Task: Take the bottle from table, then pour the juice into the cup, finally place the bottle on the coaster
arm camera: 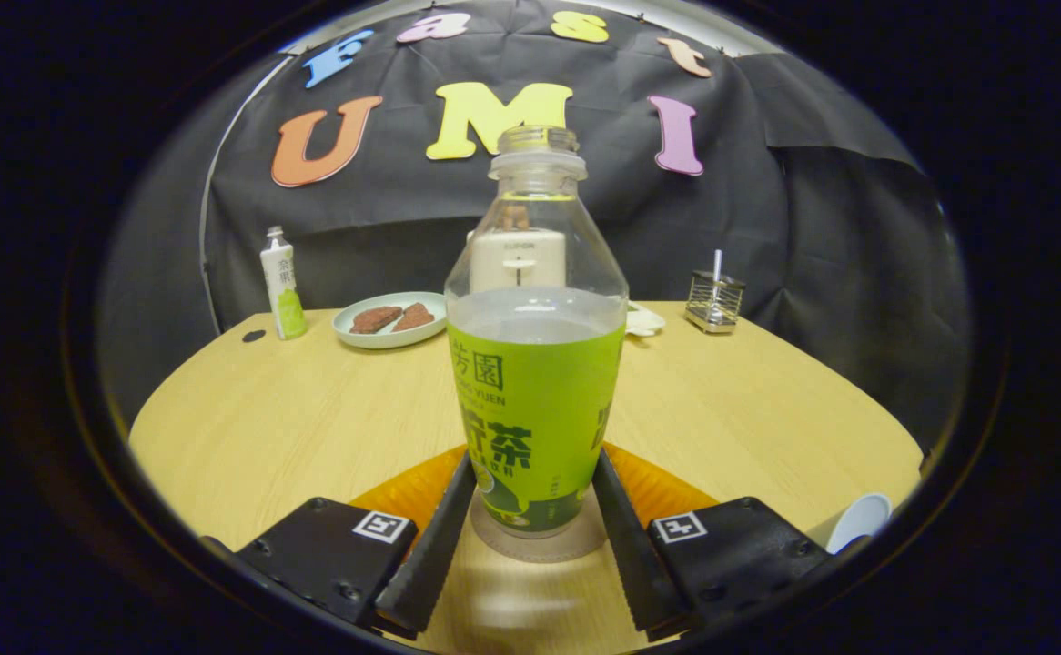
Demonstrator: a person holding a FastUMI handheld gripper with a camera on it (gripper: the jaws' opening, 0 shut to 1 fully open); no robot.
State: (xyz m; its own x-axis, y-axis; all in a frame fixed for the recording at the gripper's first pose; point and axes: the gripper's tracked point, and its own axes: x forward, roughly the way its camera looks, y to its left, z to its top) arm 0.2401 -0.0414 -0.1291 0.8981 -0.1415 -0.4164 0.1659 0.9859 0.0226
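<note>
Bottle [535,364], uncapped and part full, stands upright on what appears to be the coaster [540,541] on the desk [267,409], tool [535,509] fingers flanking its base, seemingly touching, as for set-down.

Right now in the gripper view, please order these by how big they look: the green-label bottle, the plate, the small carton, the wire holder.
1. Bottle, between the gripper fingers; nearness inflates it.
2. Plate.
3. Small carton.
4. Wire holder, close to the carton; unsure.
</note>
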